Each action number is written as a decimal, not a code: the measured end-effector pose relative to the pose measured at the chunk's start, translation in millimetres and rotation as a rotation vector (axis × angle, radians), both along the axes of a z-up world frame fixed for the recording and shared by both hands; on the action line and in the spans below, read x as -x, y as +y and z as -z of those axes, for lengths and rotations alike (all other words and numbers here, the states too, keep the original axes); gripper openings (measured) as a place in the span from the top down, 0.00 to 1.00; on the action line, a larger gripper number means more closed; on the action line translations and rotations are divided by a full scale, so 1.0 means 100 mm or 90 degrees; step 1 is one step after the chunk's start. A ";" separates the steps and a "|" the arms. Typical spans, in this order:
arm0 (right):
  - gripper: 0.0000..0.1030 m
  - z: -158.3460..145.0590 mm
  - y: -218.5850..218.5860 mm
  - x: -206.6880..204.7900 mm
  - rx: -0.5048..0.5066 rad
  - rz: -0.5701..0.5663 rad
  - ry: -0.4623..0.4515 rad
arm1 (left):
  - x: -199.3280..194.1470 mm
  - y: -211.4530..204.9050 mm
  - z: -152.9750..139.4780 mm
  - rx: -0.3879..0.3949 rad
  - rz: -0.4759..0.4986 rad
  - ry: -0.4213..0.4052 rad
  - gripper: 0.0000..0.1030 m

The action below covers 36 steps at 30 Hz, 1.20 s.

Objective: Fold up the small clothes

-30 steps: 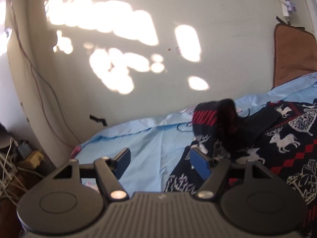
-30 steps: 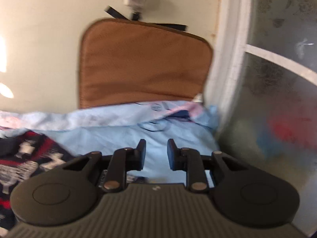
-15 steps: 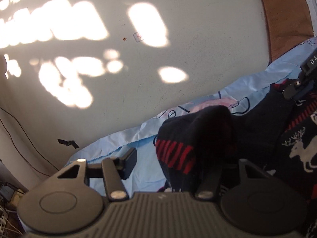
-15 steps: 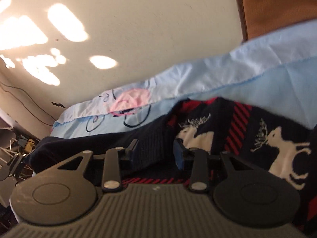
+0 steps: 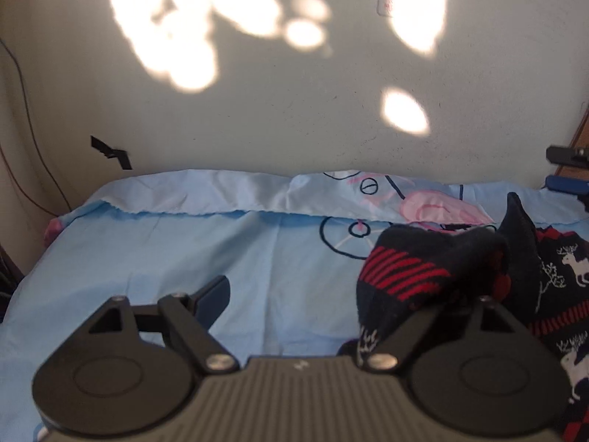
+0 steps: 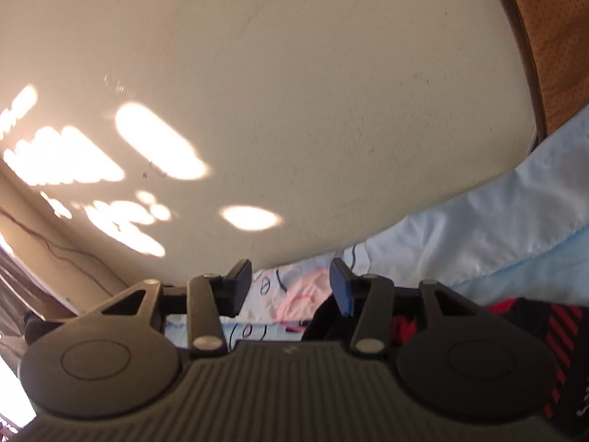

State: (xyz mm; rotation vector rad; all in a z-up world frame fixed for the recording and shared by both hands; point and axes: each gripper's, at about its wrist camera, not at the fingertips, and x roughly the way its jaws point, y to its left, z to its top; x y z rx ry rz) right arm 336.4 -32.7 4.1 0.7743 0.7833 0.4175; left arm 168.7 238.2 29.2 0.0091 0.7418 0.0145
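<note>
1. Right, your task piece is the dark navy knitted garment with red stripes and white reindeer (image 5: 545, 276), lying on the pale blue printed bedsheet (image 5: 184, 258) at 3 to 4 o'clock in the left wrist view. In the right wrist view only a strip of it shows, at 4 o'clock.
2. Handling, as a guess: soft, light, floppy knit. It'll sag and bunch, not slip. The red-striped cuff end (image 5: 405, 272) is humped up over your left claw's right finger, so it snags easily.
3. Where to grab: take a hem or cuff edge and pinch through both layers. Avoid the bunched middle.
4. Left gripper (image 5: 331, 294): jaws wide apart, just been opening. The left finger is bare over the sheet. The right finger is hidden under the cuff fold, cloth draped on it. No pinch that I can see.
5. Right gripper (image 6: 291, 287): jaws about half apart, just been opening. Nothing sits between them, only sheet and the cream wall (image 6: 294, 92) beyond. Dark cloth lies just beside its right finger; I cannot tell if they touch.
</note>
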 end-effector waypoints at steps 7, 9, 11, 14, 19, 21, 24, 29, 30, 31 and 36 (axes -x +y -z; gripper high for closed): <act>0.51 0.07 0.33 0.52 -0.058 -0.095 0.072 | 0.97 0.20 -0.13 0.004 0.028 -0.015 0.11; 0.51 0.12 0.44 0.56 -0.058 -0.108 0.092 | 1.14 0.16 -0.10 -0.004 0.036 -0.008 0.11; 0.51 0.06 0.52 0.58 -0.049 -0.120 0.082 | 1.24 0.14 -0.07 0.007 0.036 -0.007 0.10; 0.51 -0.02 0.58 0.56 -0.024 -0.127 0.066 | 1.16 0.13 -0.10 0.019 0.022 -0.017 0.10; 0.51 0.11 0.45 0.65 -0.017 -0.106 0.077 | 0.88 0.11 -0.20 0.051 0.013 -0.048 0.10; 0.50 0.19 0.45 0.78 -0.020 -0.108 0.092 | 0.78 0.10 -0.17 0.051 0.007 -0.048 0.10; 0.51 0.28 0.63 0.90 -0.019 -0.142 0.119 | 0.65 0.14 -0.07 0.062 -0.019 -0.030 0.10; 0.94 0.16 1.02 0.50 0.006 -0.176 0.069 | 0.79 0.28 -0.05 0.114 -0.015 -0.022 0.10; 0.94 0.05 1.06 0.31 0.009 -0.160 0.035 | 0.85 0.29 -0.07 0.111 -0.011 -0.024 0.10; 0.92 -0.05 1.10 0.14 0.019 -0.150 0.003 | 0.93 0.31 -0.09 0.108 -0.008 -0.027 0.10; 0.38 0.04 1.29 -0.46 0.151 -0.120 -0.004 | 1.45 0.43 -0.19 0.118 -0.002 -0.049 0.01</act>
